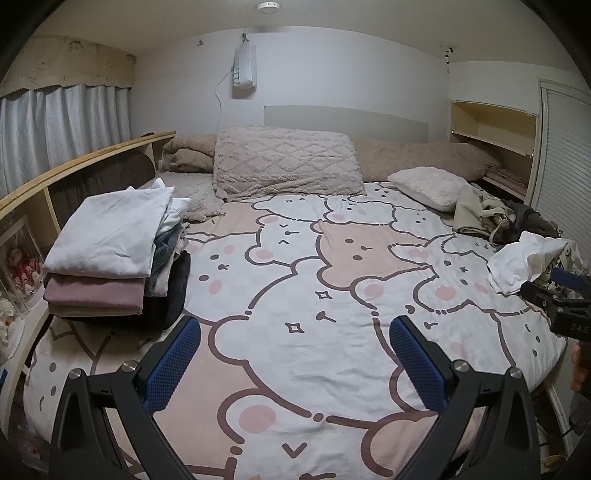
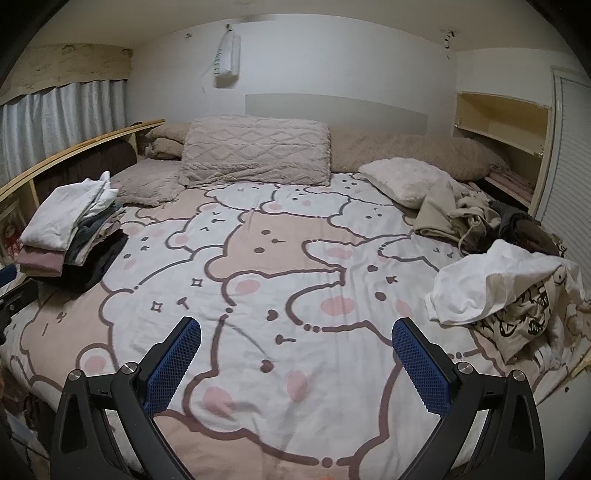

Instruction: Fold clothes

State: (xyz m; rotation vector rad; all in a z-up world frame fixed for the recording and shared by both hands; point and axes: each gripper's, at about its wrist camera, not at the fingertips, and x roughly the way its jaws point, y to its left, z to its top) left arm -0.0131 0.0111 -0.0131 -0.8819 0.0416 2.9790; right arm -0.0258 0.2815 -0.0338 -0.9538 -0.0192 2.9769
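A small bedroom, dim under one ceiling lamp, with a curtain along the left wall, shelves set into the right corner and a bed filling nearly the whole floor, its sheet printed with cartoon bears. Pillows are pushed back against the headboard, which leaves the middle of the sheet bare, probably as the working space for folding. On the left edge sits the folded stack, white on top, pink and dark pieces below, kept out of the way. On the far right lies the unfolded heap, a crumpled white shirt nearest, a printed piece under it, beige and dark things behind. The left tongs hang over the sheet's near end, spread wide and holding nothing. The right tongs are likewise spread and empty, closer to the heap, so I'd guess the white shirt is the next pick.
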